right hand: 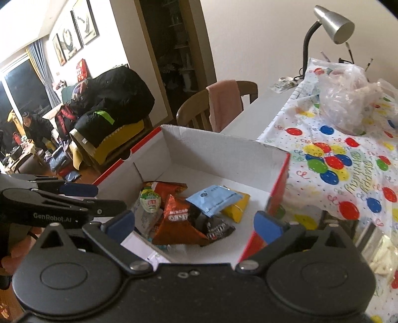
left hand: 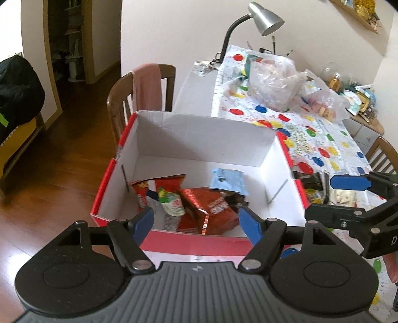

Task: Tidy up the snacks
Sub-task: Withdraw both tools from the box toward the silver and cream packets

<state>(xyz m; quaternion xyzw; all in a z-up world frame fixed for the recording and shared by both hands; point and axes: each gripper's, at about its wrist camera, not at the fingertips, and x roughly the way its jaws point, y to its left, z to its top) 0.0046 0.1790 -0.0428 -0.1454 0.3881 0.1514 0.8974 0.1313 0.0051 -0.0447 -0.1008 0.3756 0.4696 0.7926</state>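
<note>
A red cardboard box [left hand: 117, 174] with a white inside stands open at the near end of the table [left hand: 196, 87], beside a balloon-printed tablecloth [right hand: 348, 159]. The snacks lie heaped on the box floor toward its near side: an orange-red packet [right hand: 179, 221], a light blue packet [right hand: 214, 198] resting partly on a yellow packet [right hand: 238, 206], a dark packet [right hand: 219, 228], a small green-topped cup [right hand: 150, 201] and another red packet [left hand: 159, 186] leaning against the left wall.

The left claw [left hand: 197, 218] hangs over the near edge of the box, its blue fingers [left hand: 144, 221] spread apart with nothing between them but the view of the snacks below. The right claw [right hand: 194, 224] hovers just beside it, fingers [right hand: 267, 227] spread wide and gripping nothing.

Farther along the table sit crumpled clear plastic bags [left hand: 276, 77] and a silver desk lamp [left hand: 263, 17]. A wooden chair [left hand: 129, 99] with a pink cloth [left hand: 146, 87] over its back stands behind the box.
</note>
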